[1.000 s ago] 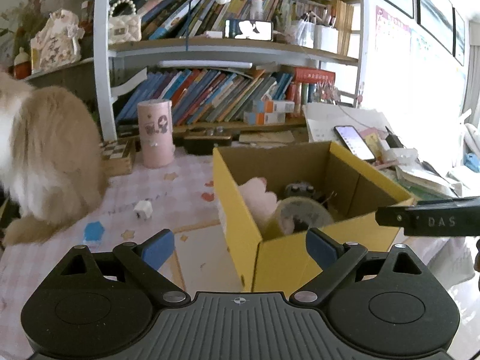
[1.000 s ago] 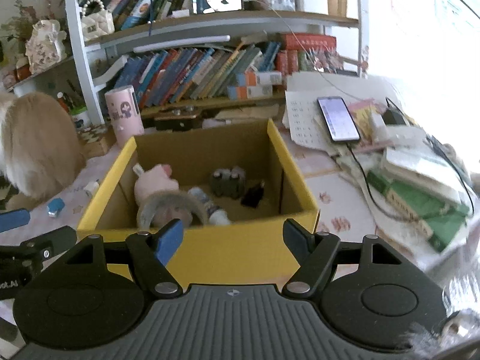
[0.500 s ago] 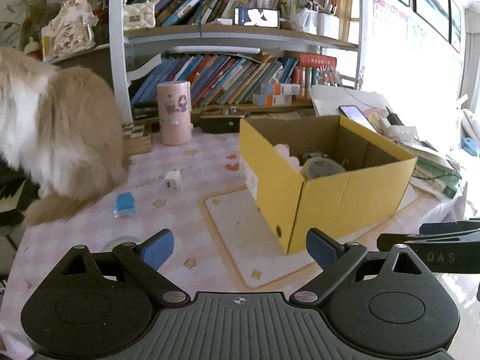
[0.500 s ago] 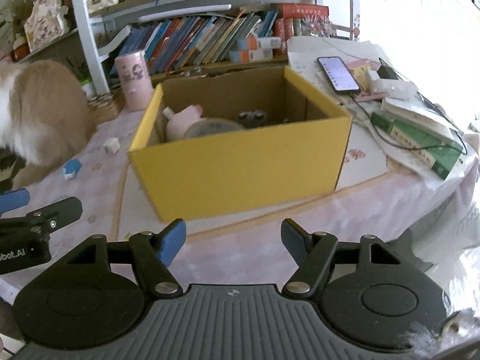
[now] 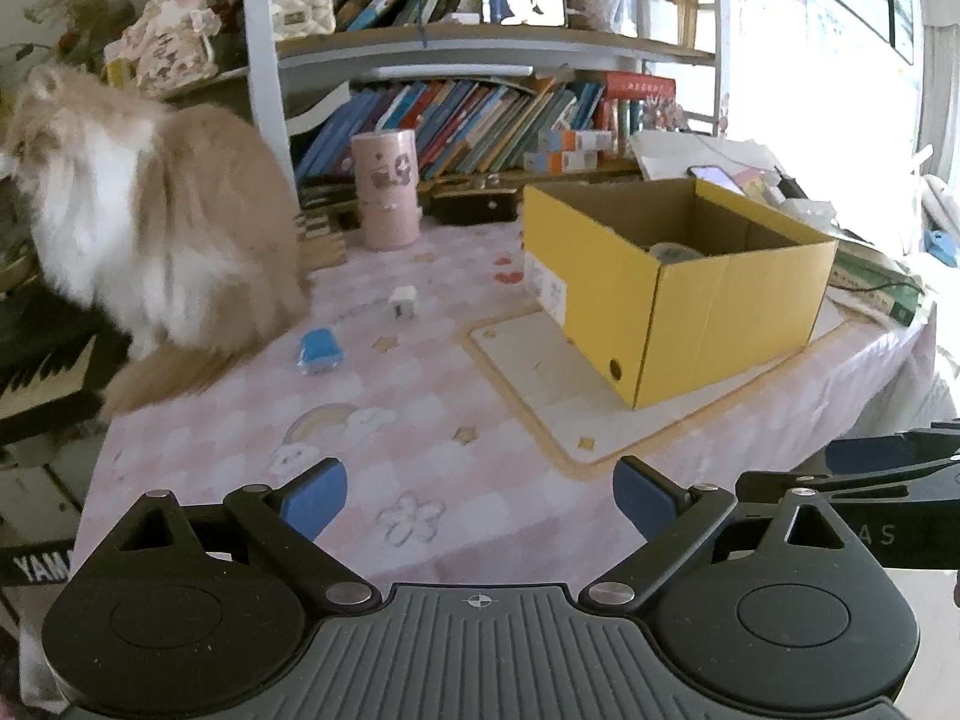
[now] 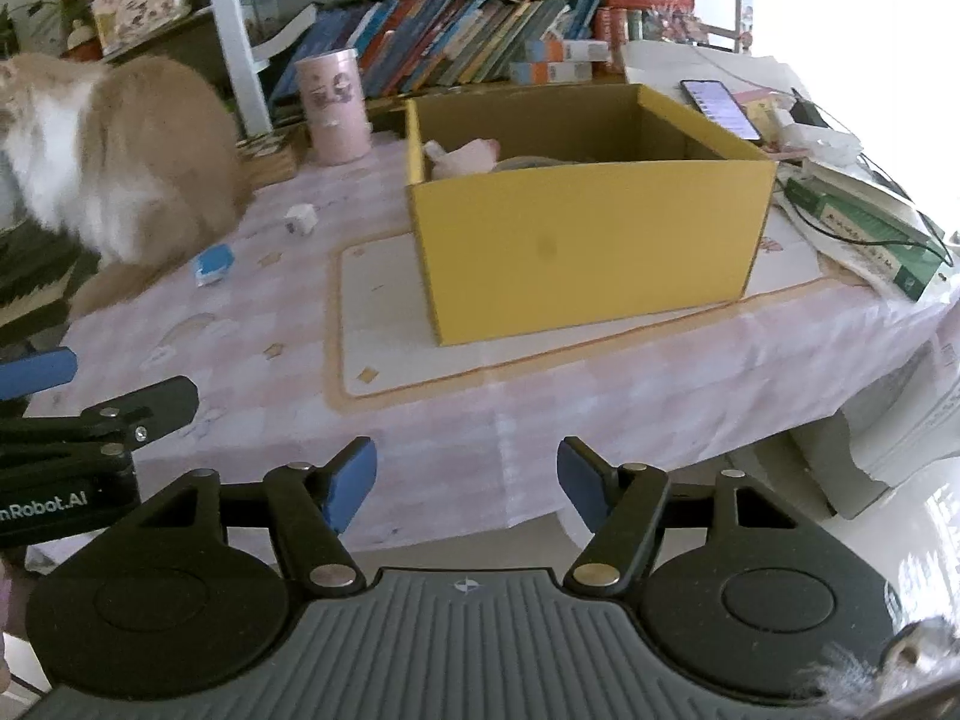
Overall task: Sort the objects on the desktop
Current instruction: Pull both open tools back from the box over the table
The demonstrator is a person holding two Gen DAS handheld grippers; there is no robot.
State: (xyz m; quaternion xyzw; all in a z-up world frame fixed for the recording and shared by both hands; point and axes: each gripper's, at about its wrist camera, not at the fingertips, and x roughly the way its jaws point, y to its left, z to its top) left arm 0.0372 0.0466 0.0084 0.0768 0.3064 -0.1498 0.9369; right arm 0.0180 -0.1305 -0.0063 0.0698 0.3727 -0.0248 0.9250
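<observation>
A yellow cardboard box (image 5: 708,300) (image 6: 588,240) stands on a white mat on the pink tablecloth; a pink plush (image 6: 465,157) and a grey round object (image 5: 675,252) lie inside it. A small blue item (image 5: 320,350) (image 6: 213,264) and a white cube (image 5: 402,302) (image 6: 300,219) lie on the cloth left of the box. My left gripper (image 5: 480,498) is open and empty, low over the table's near edge. My right gripper (image 6: 467,489) is open and empty, in front of the table edge, well short of the box.
A fluffy cat (image 5: 156,228) (image 6: 120,162) sits at the table's left. A pink canister (image 5: 385,189) stands behind, before a bookshelf (image 5: 480,114). A phone (image 6: 720,105), books and cables lie right of the box. A keyboard (image 5: 42,372) lies at far left.
Both grippers have pulled back and away from the box, from just above it to beyond the table's near edge. The cat has shifted a little.
</observation>
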